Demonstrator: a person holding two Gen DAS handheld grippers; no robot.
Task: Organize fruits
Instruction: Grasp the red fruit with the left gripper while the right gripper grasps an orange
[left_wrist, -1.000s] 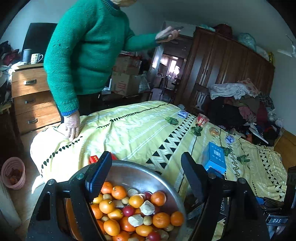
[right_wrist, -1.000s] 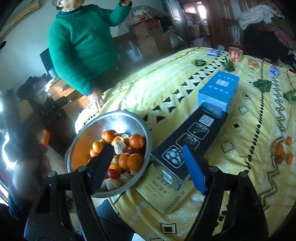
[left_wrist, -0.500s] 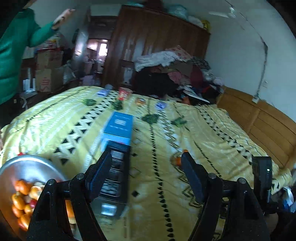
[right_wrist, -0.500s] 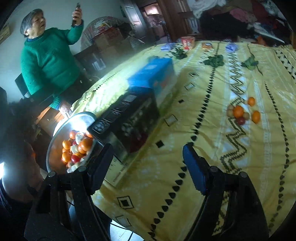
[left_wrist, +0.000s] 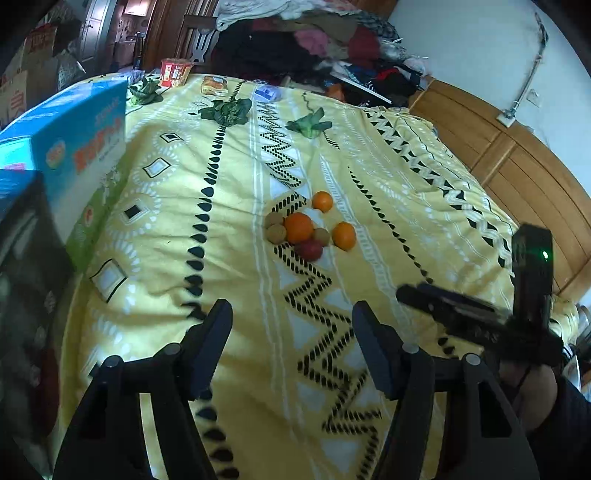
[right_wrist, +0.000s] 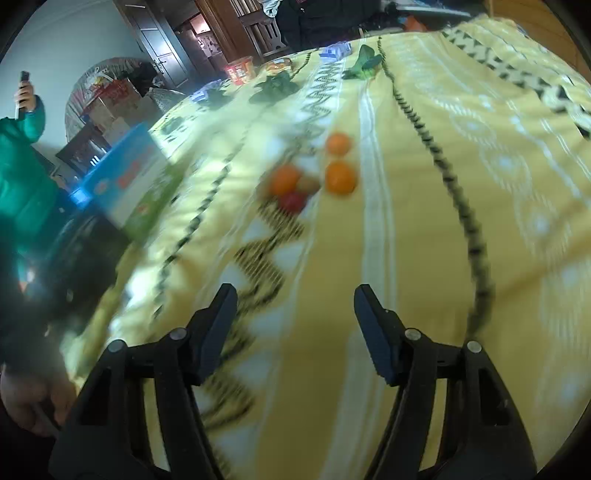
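Our tools hover over the bed (left_wrist: 424, 173).
Left tool (left_wrist: 291, 343) and right tool (right_wrist: 295, 325) gape empty; fruit pile (left_wrist: 306, 229), seemingly oranges, lies ahead.

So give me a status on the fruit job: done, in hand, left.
Done: nothing shows as sorted yet. The fruit pile lies loose on the bedspread: three oranges, a red fruit and some brown ones. In hand: nothing; the left gripper and the right gripper are open and empty, both short of the pile. Left: pick up every piece and sort it. No container for them is in view now.
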